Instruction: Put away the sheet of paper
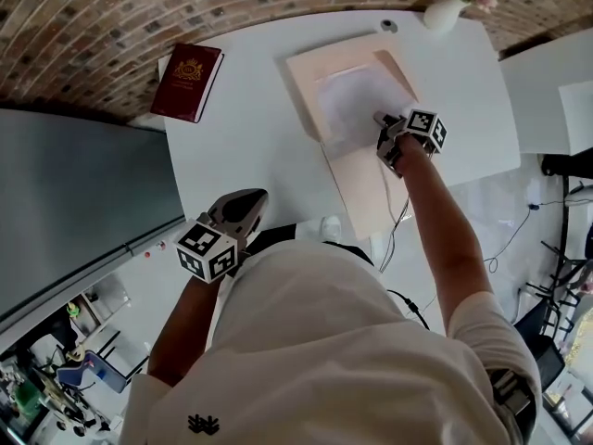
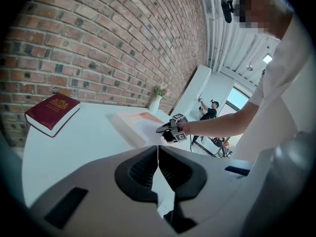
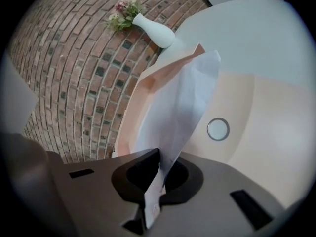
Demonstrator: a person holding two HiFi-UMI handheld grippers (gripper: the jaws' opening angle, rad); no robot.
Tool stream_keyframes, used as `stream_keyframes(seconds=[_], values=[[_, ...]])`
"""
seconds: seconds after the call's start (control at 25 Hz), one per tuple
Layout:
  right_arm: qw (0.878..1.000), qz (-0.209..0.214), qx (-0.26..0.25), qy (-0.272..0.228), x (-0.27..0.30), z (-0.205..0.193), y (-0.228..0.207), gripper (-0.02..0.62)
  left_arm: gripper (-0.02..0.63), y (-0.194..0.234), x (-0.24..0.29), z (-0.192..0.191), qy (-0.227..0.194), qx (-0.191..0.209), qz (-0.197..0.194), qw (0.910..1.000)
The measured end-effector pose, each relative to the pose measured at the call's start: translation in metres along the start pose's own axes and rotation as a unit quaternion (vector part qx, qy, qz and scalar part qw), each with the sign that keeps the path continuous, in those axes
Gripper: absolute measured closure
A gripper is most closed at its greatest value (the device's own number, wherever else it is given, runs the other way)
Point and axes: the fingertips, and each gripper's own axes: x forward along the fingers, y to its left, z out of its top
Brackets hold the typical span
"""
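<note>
One white table point(image 1: 250, 146) abuts brick wall point(image 1: 93, 17); right tongs point(image 1: 380, 119) pinch paper point(image 1: 350, 108).

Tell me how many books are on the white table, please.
1. The dark red book lies at the table's far left corner, near the brick wall. The person's body hides the near edge, so another may be hidden.

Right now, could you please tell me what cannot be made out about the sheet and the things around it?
Sheet of paper: any print; steeply slanted in the right gripper view, too small in the head view.
Pink folder: its right edge, behind the right tool and forearm in the head view.
Red book: cover lettering, too small in the head and left gripper views.
Small round object: what it is; too small everywhere.
</note>
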Motion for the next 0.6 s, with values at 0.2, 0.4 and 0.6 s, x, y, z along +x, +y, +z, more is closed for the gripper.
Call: stream_keyframes(seconds=[0.2, 0.4, 0.6], values=[[1.000, -0.014, -0.015, 0.003, 0.014, 0.006, 0.010, 0.552, 0.581, 0.008, -0.006, -0.001, -0.003, -0.007, 0.005, 1.0000], [0.998, -0.028, -0.049, 0.020, 0.027, 0.005, 0.014, 0.487, 0.581, 0.011, -0.009, -0.006, -0.006, -0.014, 0.009, 0.9998], [0.989, -0.057, -0.125, 0.059, 0.031, -0.001, 0.015, 0.414, 0.581, 0.010, -0.012, -0.011, -0.008, -0.020, 0.011, 0.9997]])
